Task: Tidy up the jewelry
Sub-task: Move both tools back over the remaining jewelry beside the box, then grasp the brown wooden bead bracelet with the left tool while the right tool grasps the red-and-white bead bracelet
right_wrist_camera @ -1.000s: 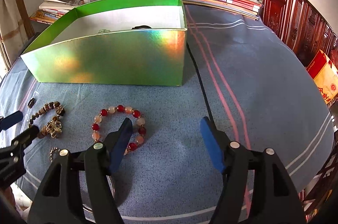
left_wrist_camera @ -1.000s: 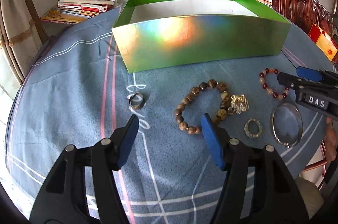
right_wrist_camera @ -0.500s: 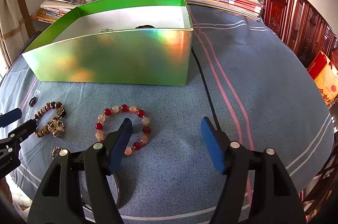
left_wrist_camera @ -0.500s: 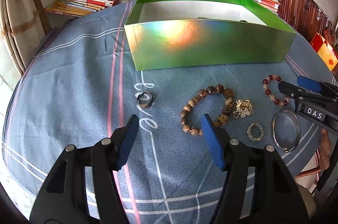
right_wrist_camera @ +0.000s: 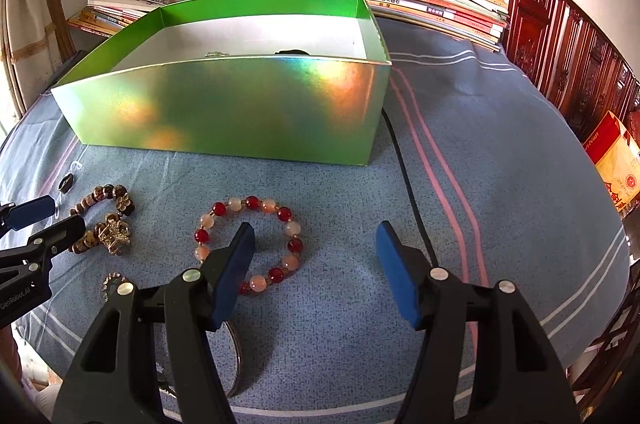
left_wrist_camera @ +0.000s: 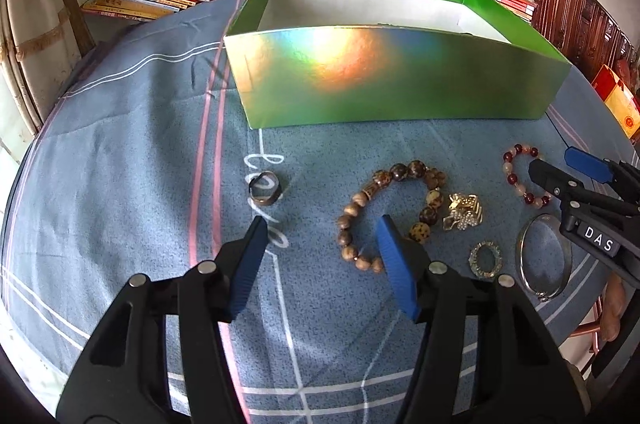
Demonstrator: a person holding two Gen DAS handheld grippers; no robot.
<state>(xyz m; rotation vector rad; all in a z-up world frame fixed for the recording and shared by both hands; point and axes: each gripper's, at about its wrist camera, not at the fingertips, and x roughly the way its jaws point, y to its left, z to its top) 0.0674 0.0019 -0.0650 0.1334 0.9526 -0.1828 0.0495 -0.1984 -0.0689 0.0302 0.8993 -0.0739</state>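
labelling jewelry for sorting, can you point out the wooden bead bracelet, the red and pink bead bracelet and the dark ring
wooden bead bracelet (left_wrist_camera: 400, 171), left wrist view, on a dark bead at its far side
red and pink bead bracelet (right_wrist_camera: 284, 213), right wrist view, on a red bead at its far right
dark ring (left_wrist_camera: 264, 199), left wrist view, on its near rim

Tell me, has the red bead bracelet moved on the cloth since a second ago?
No. The red bead bracelet lies in the same spot before the green box, the same way off its right corner; only the camera view shifted.
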